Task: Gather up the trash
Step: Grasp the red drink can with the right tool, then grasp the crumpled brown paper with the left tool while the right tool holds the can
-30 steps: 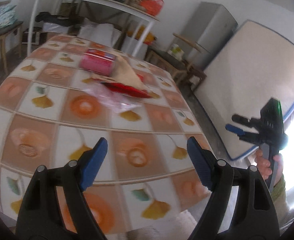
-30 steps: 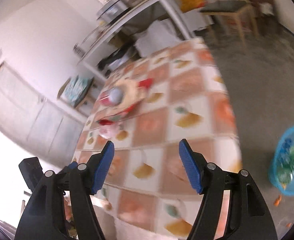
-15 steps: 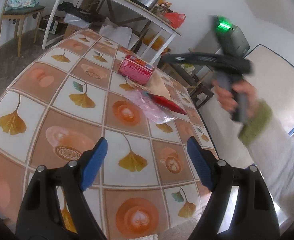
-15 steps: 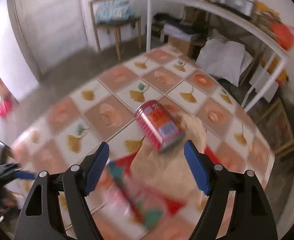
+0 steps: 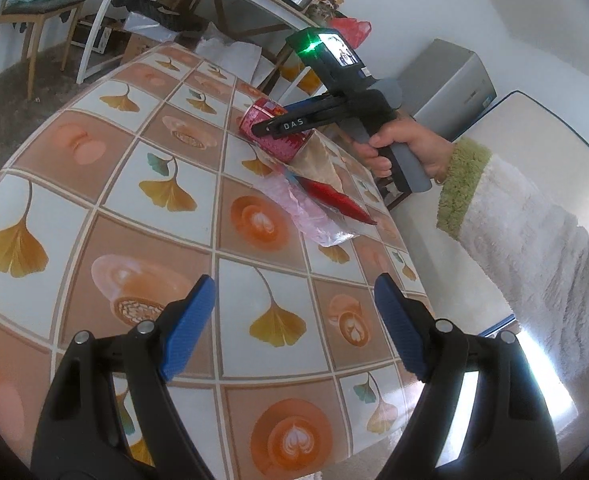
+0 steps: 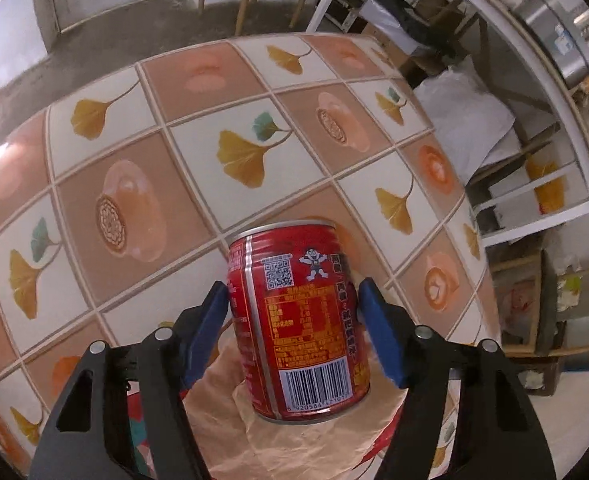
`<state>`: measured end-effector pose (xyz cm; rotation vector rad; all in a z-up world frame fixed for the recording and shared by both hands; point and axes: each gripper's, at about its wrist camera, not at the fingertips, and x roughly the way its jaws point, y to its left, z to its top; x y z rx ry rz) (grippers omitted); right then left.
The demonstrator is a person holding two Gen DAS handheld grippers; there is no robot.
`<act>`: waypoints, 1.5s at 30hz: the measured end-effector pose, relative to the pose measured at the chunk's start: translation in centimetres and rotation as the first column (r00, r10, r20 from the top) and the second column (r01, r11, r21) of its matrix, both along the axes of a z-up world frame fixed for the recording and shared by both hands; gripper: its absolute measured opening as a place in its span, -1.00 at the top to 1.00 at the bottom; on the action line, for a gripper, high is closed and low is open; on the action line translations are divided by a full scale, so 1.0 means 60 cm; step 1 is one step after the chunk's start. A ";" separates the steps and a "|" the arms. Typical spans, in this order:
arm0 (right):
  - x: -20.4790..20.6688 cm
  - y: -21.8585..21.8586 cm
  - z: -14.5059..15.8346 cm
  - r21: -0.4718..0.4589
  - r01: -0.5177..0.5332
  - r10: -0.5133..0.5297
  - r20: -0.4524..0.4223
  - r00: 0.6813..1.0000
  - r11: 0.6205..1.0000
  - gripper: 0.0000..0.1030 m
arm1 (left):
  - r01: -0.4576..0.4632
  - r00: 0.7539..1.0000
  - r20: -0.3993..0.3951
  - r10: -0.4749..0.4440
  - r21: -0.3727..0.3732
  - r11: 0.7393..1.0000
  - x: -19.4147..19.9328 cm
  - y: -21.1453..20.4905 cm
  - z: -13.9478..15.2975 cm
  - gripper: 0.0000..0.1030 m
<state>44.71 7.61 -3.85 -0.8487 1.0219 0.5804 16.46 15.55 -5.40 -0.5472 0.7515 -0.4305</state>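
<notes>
Red can [image 6: 298,316] lies on its side atop tan paper [image 6: 310,444], at 12 o'clock of trash pile on tiled worktop [image 6: 234,160]. Right hand-held gripper [image 6: 292,328] straddles can, jaws closing, blue pads at can's flanks, firm squeeze unclear. Left hand-held gripper [image 5: 294,324] wide open, empty, above worktop's near edge.

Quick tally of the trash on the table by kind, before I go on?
Red drink can: 1
Brown paper sheet: 1
Red wrapper: 1
Clear pinkish plastic bag: 1
Total: 4
</notes>
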 end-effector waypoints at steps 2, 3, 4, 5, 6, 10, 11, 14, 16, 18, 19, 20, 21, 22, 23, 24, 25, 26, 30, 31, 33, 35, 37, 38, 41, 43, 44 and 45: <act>-0.008 -0.002 0.001 0.003 0.004 -0.004 0.012 1.000 1.000 -0.26 | 0.001 1.000 -0.003 -0.001 -0.003 1.000 0.000 -0.001 -0.001 -0.50; -0.007 -0.002 0.001 0.012 0.011 -0.012 0.013 1.000 1.000 -0.26 | 0.002 1.000 -0.005 -0.002 -0.005 1.000 0.000 -0.001 -0.001 -0.50; -0.006 -0.004 0.003 0.030 0.023 -0.023 0.010 1.000 0.999 -0.25 | 0.001 1.000 -0.007 -0.001 -0.006 1.000 -0.001 -0.002 -0.001 -0.50; -0.008 -0.012 0.010 0.063 0.041 -0.041 0.004 0.999 0.997 -0.25 | 0.001 1.000 -0.004 -0.001 -0.005 1.000 -0.003 -0.003 0.000 -0.50; -0.006 -0.018 0.015 0.088 0.055 -0.055 -0.001 0.999 0.995 -0.25 | -0.002 1.000 -0.002 0.002 -0.003 1.000 -0.005 -0.002 0.002 -0.50; -0.007 -0.063 0.050 0.248 0.161 -0.147 -0.075 0.986 0.955 -0.24 | -0.017 1.000 0.000 0.017 -0.002 1.000 -0.011 -0.001 0.006 -0.50; -0.011 -0.081 0.061 0.304 0.196 -0.172 -0.105 0.979 0.932 -0.24 | -0.022 1.000 -0.003 0.022 -0.005 1.000 -0.011 0.000 0.005 -0.50; -0.026 -0.134 0.084 0.450 0.286 -0.217 -0.198 0.956 0.846 -0.24 | -0.038 0.999 -0.010 0.038 -0.014 0.999 -0.014 0.002 0.008 -0.50; -0.038 -0.170 0.099 0.537 0.331 -0.232 -0.244 0.942 0.776 -0.24 | -0.042 0.999 -0.009 0.042 -0.008 0.999 -0.010 0.003 0.014 -0.50; -0.051 -0.218 0.115 0.632 0.380 -0.235 -0.305 0.923 0.676 -0.24 | -0.040 0.999 -0.001 0.040 0.010 0.999 0.001 0.003 0.028 -0.50; -0.058 -0.238 0.121 0.664 0.393 -0.233 -0.321 0.918 0.636 -0.24 | -0.037 0.999 0.005 0.037 0.019 0.999 0.011 0.003 0.037 -0.50; -0.069 -0.265 0.128 0.699 0.406 -0.233 -0.335 0.913 0.588 -0.24 | -0.026 1.000 0.011 0.026 0.030 0.999 0.024 0.002 0.049 -0.51; -0.077 -0.281 0.131 0.715 0.413 -0.234 -0.341 0.910 0.564 -0.24 | -0.014 1.000 0.017 0.013 0.040 0.999 0.036 0.000 0.059 -0.52; -0.085 -0.300 0.135 0.733 0.421 -0.238 -0.348 0.907 0.534 -0.24 | 0.002 1.000 0.026 -0.003 0.055 0.998 0.050 -0.004 0.071 -0.61; -0.092 -0.319 0.137 0.748 0.428 -0.238 -0.356 0.904 0.507 -0.24 | 0.015 0.999 0.036 -0.018 0.075 0.997 0.066 -0.009 0.082 -0.62; -0.101 -0.342 0.140 0.764 0.435 -0.241 -0.362 0.901 0.477 -0.24 | 0.031 0.998 0.047 -0.036 0.103 0.994 0.087 -0.016 0.096 -0.63; -0.107 -0.362 0.141 0.774 0.439 -0.249 -0.363 0.898 0.457 -0.24 | 0.058 0.996 0.056 -0.065 0.123 0.991 0.107 -0.025 0.107 -0.68; -0.114 -0.379 0.141 0.782 0.443 -0.252 -0.366 0.896 0.439 -0.24 | 0.107 0.991 0.059 -0.117 0.146 0.984 0.137 -0.039 0.116 -0.71; -0.142 -0.446 0.133 0.804 0.463 -0.266 -0.385 0.884 0.374 -0.24 | 0.266 0.962 0.006 -0.275 0.230 0.936 0.243 -0.097 0.119 -0.78; -0.150 -0.461 0.129 0.808 0.467 -0.267 -0.391 0.881 0.359 -0.24 | 0.303 0.951 -0.014 -0.310 0.254 0.918 0.269 -0.113 0.116 -0.78; -0.161 -0.483 0.122 0.811 0.472 -0.269 -0.396 0.878 0.346 -0.24 | 0.393 0.917 -0.056 -0.396 0.311 0.866 0.329 -0.151 0.103 -0.78; -0.171 -0.502 0.113 0.812 0.477 -0.271 -0.402 0.875 0.337 -0.24 | 0.428 0.900 -0.089 -0.426 0.367 0.826 0.365 -0.180 0.091 -0.78; -0.177 -0.516 0.104 0.810 0.485 -0.275 -0.409 0.870 0.330 -0.24 | 0.489 0.866 -0.134 -0.481 0.425 0.762 0.410 -0.215 0.075 -0.78; -0.179 -0.522 0.098 0.808 0.490 -0.276 -0.414 0.867 0.328 -0.24 | 0.489 0.865 -0.138 -0.482 0.449 0.748 0.420 -0.223 0.070 -0.78; -0.180 -0.533 0.085 0.804 0.500 -0.276 -0.425 0.862 0.323 -0.24 | 0.524 0.844 -0.191 -0.502 0.495 0.693 0.466 -0.257 0.041 -0.78; -0.181 -0.539 0.077 0.802 0.501 -0.275 -0.427 0.861 0.324 -0.24 | 0.552 0.827 -0.241 -0.507 0.517 0.655 0.482 -0.271 0.018 -0.78; -0.180 -0.540 0.073 0.802 0.502 -0.274 -0.428 0.861 0.324 -0.24 | 0.560 0.822 -0.259 -0.507 0.527 0.639 0.487 -0.276 0.009 -0.78; -0.179 -0.541 0.069 0.803 0.500 -0.267 -0.429 0.863 0.323 -0.24 | 0.572 0.815 -0.290 -0.502 0.542 0.616 0.493 -0.282 -0.006 -0.78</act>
